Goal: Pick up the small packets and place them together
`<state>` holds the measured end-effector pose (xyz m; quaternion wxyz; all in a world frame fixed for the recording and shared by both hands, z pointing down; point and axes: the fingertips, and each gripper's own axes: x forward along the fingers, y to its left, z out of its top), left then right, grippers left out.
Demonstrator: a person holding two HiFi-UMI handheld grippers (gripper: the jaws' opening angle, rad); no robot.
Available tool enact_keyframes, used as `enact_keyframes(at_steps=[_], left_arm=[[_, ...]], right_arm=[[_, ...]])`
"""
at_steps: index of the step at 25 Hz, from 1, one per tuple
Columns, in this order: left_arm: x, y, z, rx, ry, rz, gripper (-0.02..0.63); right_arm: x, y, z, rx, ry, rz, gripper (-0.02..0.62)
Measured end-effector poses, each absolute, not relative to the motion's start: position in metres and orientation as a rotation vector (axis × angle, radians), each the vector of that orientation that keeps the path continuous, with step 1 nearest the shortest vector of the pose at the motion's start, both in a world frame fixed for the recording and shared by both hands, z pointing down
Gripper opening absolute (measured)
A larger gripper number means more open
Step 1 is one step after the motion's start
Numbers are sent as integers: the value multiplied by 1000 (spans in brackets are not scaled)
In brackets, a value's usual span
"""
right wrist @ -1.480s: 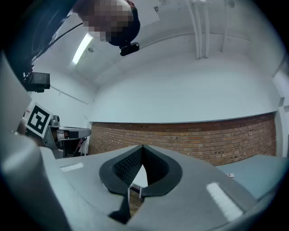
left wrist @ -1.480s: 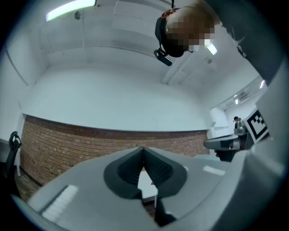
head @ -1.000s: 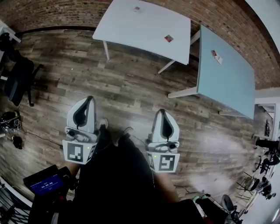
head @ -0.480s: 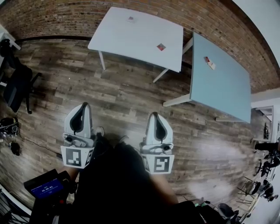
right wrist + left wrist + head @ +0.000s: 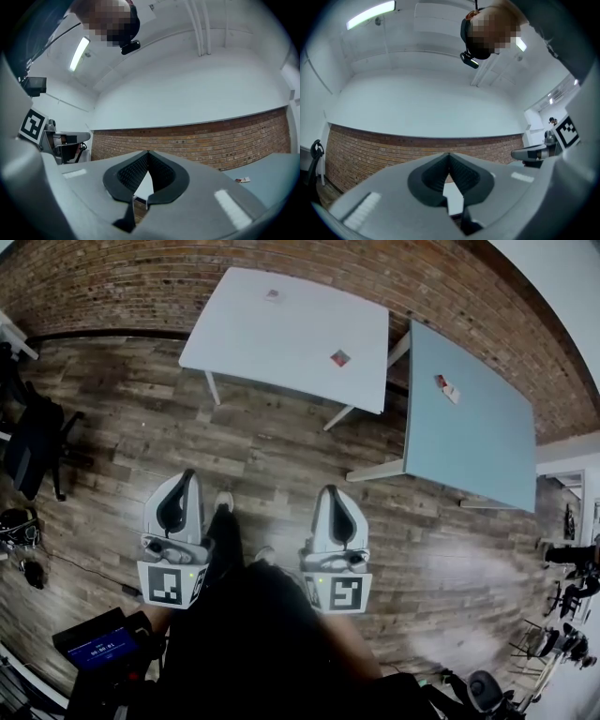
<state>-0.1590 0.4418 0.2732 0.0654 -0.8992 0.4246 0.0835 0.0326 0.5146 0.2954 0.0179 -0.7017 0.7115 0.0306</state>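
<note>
Reddish, the nearest packet (image 5: pixel 340 358) lies near the right edge of the white table (image 5: pixel 281 334) at 12 o'clock. A paler packet (image 5: pixel 274 294) lies at the far side of this table. A third packet (image 5: pixel 445 387) lies on the grey-blue table (image 5: pixel 478 437) at 2 o'clock (well apart from the others). Over the wooden floor (image 5: pixel 281 451), the left gripper (image 5: pixel 190 474) and the right gripper (image 5: pixel 333 489) are both clenched, with nothing between the jaws.

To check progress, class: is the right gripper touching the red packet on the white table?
Apart. Head view: floorboards separate the right gripper from the white table bearing the red packet.
</note>
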Motion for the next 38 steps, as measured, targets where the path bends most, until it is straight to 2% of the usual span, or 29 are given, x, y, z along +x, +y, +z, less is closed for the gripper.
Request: enact_keyframes(at_steps=[6, 11, 16, 28, 38], left_arm=[[-145, 384, 270, -2757, 1219, 309, 0], [-161, 323, 274, -2815, 1209, 308, 0], [-163, 313, 276, -2829, 1201, 317, 0], [-183, 236, 289, -2852, 1251, 325, 0], [-124, 187, 291, -2827, 1293, 273, 0]], right_arm=[[34, 459, 294, -2217, 2210, 101, 2], [20, 404, 294, -2263, 2207, 73, 2], [12, 397, 292, -2245, 2237, 149, 3], [5, 325, 296, -2340, 2246, 86, 2], [60, 266, 303, -2272, 2287, 96, 2]])
